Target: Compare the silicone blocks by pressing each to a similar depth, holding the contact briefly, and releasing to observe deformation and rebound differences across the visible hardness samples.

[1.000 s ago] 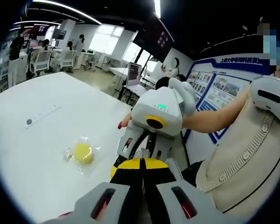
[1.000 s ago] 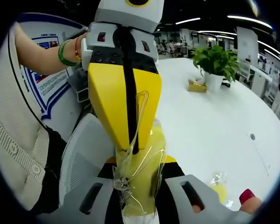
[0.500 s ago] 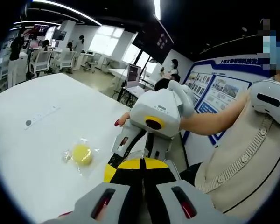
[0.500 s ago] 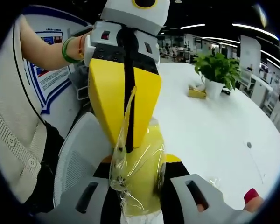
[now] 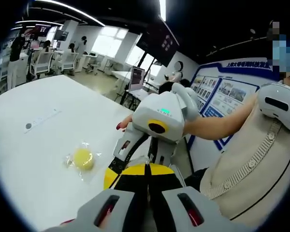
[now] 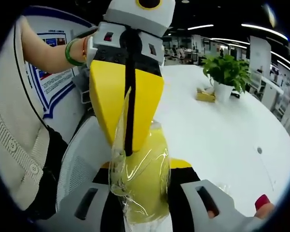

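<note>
step: squeeze-and-hold on wrapped yellow block [image 6: 144,181] | right gripper [image 6: 142,193] clamps block | left gripper [image 6: 126,123] pinches wrapper [image 6: 120,162] | next: release, watch rebound, then table block [image 5: 83,159]

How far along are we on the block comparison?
Done: nothing I can confirm; no dent or rebound is readable. In hand: the right gripper clamps one wrapped yellow block between its fingers, with the shut left gripper tip at its film. Left: the second block lies in its wrap on the table, clear of both grippers, apparently still to press.
</note>
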